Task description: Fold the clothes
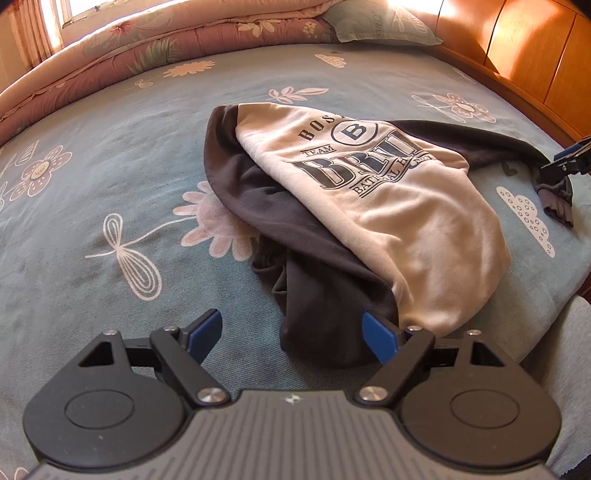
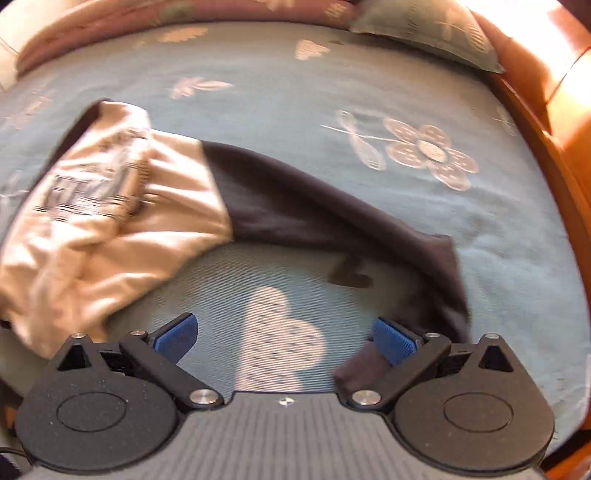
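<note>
A cream sweatshirt (image 1: 399, 192) with dark blue lettering and dark sleeves lies crumpled on the bed. My left gripper (image 1: 295, 332) is open just above its near dark hem (image 1: 317, 325), holding nothing. The sweatshirt also shows in the right wrist view (image 2: 110, 221), with one dark sleeve (image 2: 332, 214) stretched out to the right. My right gripper (image 2: 286, 339) is open over the sheet, its right finger beside the sleeve cuff (image 2: 369, 365). The right gripper also shows in the left wrist view (image 1: 569, 162) at the sleeve's end.
The bed has a teal sheet (image 1: 110, 166) with flower prints. A folded pink quilt (image 1: 147, 48) and a pillow (image 1: 376, 22) lie at the far side. A wooden headboard (image 1: 535, 55) stands on the right.
</note>
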Demonstrator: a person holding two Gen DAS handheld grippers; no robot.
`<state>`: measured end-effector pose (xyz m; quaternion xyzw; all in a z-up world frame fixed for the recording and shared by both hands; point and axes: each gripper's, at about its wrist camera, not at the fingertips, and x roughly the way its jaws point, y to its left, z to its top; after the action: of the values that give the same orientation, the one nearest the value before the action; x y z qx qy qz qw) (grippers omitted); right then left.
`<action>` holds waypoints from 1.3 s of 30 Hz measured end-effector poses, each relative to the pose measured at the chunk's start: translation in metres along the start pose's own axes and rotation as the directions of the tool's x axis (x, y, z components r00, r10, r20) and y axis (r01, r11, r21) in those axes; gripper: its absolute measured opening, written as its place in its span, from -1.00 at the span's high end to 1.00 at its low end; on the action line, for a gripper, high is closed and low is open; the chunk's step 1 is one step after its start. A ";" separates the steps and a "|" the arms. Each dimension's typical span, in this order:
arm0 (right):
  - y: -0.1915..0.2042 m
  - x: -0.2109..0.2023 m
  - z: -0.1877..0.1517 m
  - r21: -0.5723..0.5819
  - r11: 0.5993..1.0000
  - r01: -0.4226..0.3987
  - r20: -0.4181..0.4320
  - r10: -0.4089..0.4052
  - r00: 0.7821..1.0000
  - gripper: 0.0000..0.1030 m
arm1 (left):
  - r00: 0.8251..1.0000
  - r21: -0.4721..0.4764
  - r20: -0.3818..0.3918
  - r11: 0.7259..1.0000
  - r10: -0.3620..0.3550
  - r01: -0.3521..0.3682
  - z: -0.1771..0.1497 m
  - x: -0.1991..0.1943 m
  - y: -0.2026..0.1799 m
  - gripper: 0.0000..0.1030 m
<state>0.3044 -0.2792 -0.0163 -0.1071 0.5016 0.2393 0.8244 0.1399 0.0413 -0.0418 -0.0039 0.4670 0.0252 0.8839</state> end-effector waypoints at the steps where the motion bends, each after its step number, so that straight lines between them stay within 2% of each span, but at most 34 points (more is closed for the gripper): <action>1: 0.016 -0.002 0.002 0.000 0.998 -0.062 0.014 0.062 0.998 -1.00 | 1.000 0.000 -0.002 1.000 0.002 -0.002 -0.001 -0.001 0.000 -0.62; 3: 0.045 -0.001 0.005 0.006 0.983 -0.183 0.038 0.182 0.983 -1.00 | 1.000 -0.001 -0.003 1.000 -0.004 0.004 -0.003 -0.004 0.000 -0.62; 6: 0.089 0.003 0.007 0.026 0.934 -0.357 0.082 0.354 0.932 -1.00 | 0.999 0.005 -0.002 0.999 -0.045 0.045 -0.006 -0.006 -0.006 -0.62; 7: 0.102 0.005 0.007 0.032 0.921 -0.388 0.099 0.383 0.918 -1.00 | 0.998 0.013 -0.003 0.998 -0.056 0.056 -0.007 -0.006 -0.009 -0.62; 12: 0.131 0.013 -0.006 0.122 0.896 -0.427 0.160 0.407 0.899 -1.00 | 0.996 0.033 -0.024 0.996 -0.087 0.087 -0.011 0.008 -0.027 -0.62; 13: 0.132 0.014 -0.011 0.141 0.889 -0.435 0.161 0.413 0.896 -1.00 | 0.997 0.029 -0.023 0.997 -0.073 0.073 -0.011 0.012 -0.028 -0.62; 17: 0.132 0.017 -0.030 0.190 0.887 -0.421 0.154 0.396 0.905 -1.00 | 0.999 0.013 -0.015 0.999 0.042 -0.042 -0.011 0.015 -0.024 -0.62; 20: 0.131 0.015 -0.039 0.190 0.910 -0.370 0.154 0.344 0.926 -1.00 | 0.994 -0.032 -0.005 0.994 0.105 -0.105 -0.010 0.009 -0.009 -0.65; 22: 0.131 0.015 -0.041 0.197 0.916 -0.350 0.155 0.323 0.934 -1.00 | 0.992 -0.065 -0.006 0.990 0.125 -0.125 -0.009 0.007 -0.002 -0.67; 26: 0.134 0.021 -0.042 0.201 0.912 -0.359 0.153 0.332 0.931 -1.00 | 0.985 -0.071 0.013 0.983 0.169 -0.168 -0.004 0.004 -0.009 -0.68; 31: 0.141 0.024 -0.045 0.184 0.914 -0.362 0.148 0.338 0.929 -1.00 | 0.955 -0.054 0.032 0.955 0.294 -0.292 -0.001 0.003 0.002 -0.68; 33: 0.140 0.026 -0.047 0.189 0.912 -0.364 0.146 0.341 0.929 -1.00 | 0.921 -0.081 0.007 0.918 0.390 -0.388 -0.001 0.004 0.017 -0.63; 34: 0.140 0.027 -0.047 0.191 0.911 -0.365 0.143 0.342 0.929 -1.00 | 0.915 -0.097 -0.006 0.910 0.403 -0.402 0.000 0.003 0.024 -0.63; 35: 0.139 0.029 -0.048 0.194 0.910 -0.367 0.141 0.344 0.928 -1.00 | 0.925 -0.117 -0.009 0.918 0.380 -0.379 0.001 0.001 0.030 -0.63; 37: 0.139 0.031 -0.049 0.200 0.905 -0.375 0.140 0.352 0.925 -1.00 | 0.964 -0.183 0.021 0.949 0.267 -0.258 0.002 -0.010 0.036 -0.65; 39: 0.139 0.032 -0.049 0.203 0.905 -0.375 0.140 0.352 0.925 -1.00 | 0.983 -0.201 0.045 0.965 0.178 -0.166 0.005 -0.017 0.029 -0.66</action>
<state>0.2088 -0.1708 -0.0590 0.0949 0.4948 0.3354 0.7960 0.1329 0.0697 -0.0245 -0.0499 0.4327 0.1479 0.8879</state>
